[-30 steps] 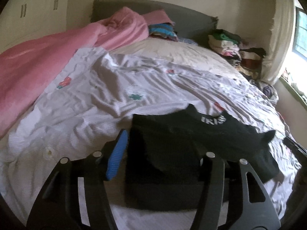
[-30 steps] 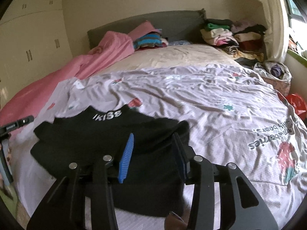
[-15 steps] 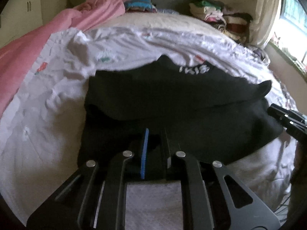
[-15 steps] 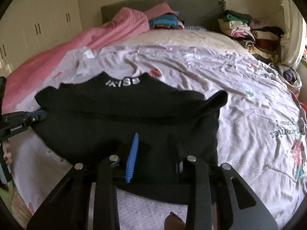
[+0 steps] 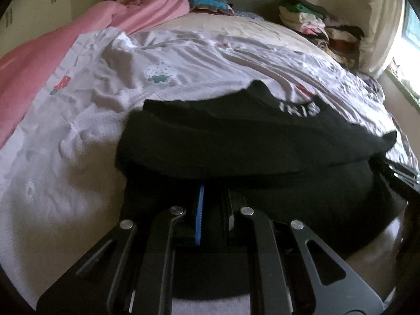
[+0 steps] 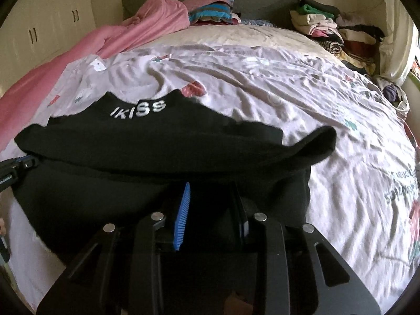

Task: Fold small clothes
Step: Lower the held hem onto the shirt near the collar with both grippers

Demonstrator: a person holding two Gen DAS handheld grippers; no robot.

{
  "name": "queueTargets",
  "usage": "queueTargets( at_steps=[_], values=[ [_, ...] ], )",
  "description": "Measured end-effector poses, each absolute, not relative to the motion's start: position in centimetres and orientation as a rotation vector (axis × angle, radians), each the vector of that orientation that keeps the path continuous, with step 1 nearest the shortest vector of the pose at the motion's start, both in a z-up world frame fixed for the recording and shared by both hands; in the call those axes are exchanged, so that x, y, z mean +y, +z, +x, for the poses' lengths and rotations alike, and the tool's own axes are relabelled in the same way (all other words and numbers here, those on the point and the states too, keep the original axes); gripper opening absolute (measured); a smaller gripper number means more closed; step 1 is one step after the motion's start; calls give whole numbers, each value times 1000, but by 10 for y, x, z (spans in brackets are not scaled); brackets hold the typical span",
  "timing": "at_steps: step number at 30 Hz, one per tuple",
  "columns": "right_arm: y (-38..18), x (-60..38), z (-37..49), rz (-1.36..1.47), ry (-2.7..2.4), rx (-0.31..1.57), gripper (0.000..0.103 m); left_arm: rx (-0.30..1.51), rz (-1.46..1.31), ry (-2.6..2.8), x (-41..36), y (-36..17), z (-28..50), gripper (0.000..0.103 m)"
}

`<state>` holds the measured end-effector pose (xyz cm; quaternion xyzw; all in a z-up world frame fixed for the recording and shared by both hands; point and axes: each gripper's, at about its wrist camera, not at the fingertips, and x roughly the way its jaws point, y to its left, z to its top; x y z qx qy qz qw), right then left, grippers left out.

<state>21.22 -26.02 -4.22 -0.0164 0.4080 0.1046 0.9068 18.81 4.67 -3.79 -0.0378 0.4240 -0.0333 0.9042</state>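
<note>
- Shirt (image 5: 262, 141), black, lies on the bed (image 5: 183, 60) at its near edge; long axis runs left to right, collar on the far side.
- Left gripper (image 5: 214, 204): fingers pinching the near hem, left part.
- Right gripper (image 6: 212, 204): fingers pinching the near hem, right part; narrow gap visible.
- Judgement: both equally near; fold goes hem toward far collar.

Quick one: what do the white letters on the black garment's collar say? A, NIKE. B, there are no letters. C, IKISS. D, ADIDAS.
C: in the right wrist view the black garment lying on the bedsheet shows white letters reading IKISS along its collar.
</note>
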Motion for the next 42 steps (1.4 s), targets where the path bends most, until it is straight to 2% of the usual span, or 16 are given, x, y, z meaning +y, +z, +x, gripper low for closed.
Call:
queueTargets(
  at_steps=[8,18,20,23,27,28,29,30,31,32,33,38,42],
  values=[
    [-31,-267,241,17,206,808,28,819,-174,3,74,-25,219,7],
    [-16,-288,247,46,124,751,29,748,-280,63,117,-20,210,34],
    [-18,-297,247,59,97,756,34,772,-297,62,125,-26,211,37],
    [-23,-308,253,72,53,782,39,810,-300,46,127,-33,216,46],
    [-35,-315,261,83,15,838,52,843,-299,11,123,-45,220,47],
    [-37,-317,262,91,14,845,53,843,-293,6,121,-45,220,44],
    [-40,-318,263,104,17,852,53,841,-289,2,121,-46,220,30],
    [-43,-320,265,122,19,860,52,838,-290,-11,119,-46,220,8],
    [-44,-322,265,140,27,864,45,830,-292,-27,118,-45,220,3],
    [-45,-323,264,155,41,865,20,824,-281,-24,116,-44,219,3],
    [-44,-324,263,173,62,860,8,815,-266,-21,114,-43,218,3],
    [-25,-327,251,178,49,768,8,774,-258,-9,121,-30,208,2],
    [-35,-326,254,151,3,811,8,823,-254,6,122,-47,210,3]
  ],
)
